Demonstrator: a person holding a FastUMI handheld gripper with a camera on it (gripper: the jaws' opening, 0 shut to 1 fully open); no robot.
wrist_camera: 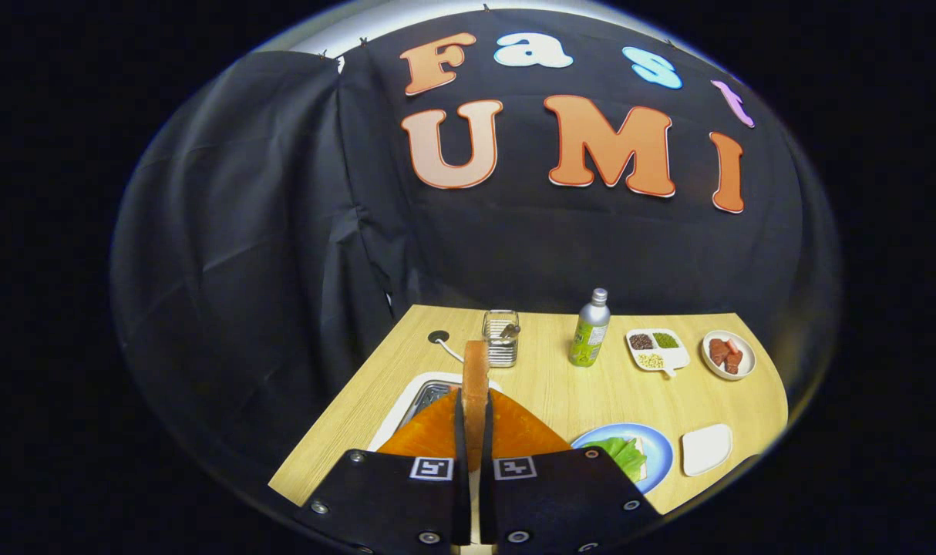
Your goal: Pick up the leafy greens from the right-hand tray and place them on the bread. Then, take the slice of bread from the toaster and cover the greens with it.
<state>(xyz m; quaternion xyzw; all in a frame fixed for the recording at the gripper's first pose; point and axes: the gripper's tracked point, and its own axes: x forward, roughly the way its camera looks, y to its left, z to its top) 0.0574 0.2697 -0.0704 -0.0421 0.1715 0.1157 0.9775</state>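
Black cloth is draped behind a pale wood-grain counter (545,393). The tongs (473,432) are drawn narrow and clamped on a slice of bread (476,385), held edge-on and upright between the orange fingers (429,435); both fingers appear pressed against its flat faces. A metal-lined tray or toaster top (425,397) is partly seen just behind the left finger; which of the two cannot be told. The leafy greens (622,455) are already laid on the blue plate (657,455), just right of the fingers, apparently over bread, though that edge is barely visible.

Judged risks: the slice looks soft and porous, so a tight pinch could dent or tear it. Being held vertical, it must be turned flat, and a skewed release could leave the crinkled greens uncovered or push them off the smooth plate.

Beyond stand a wire basket (500,339), a metallic bottle (590,330) and a divided dish (657,351).
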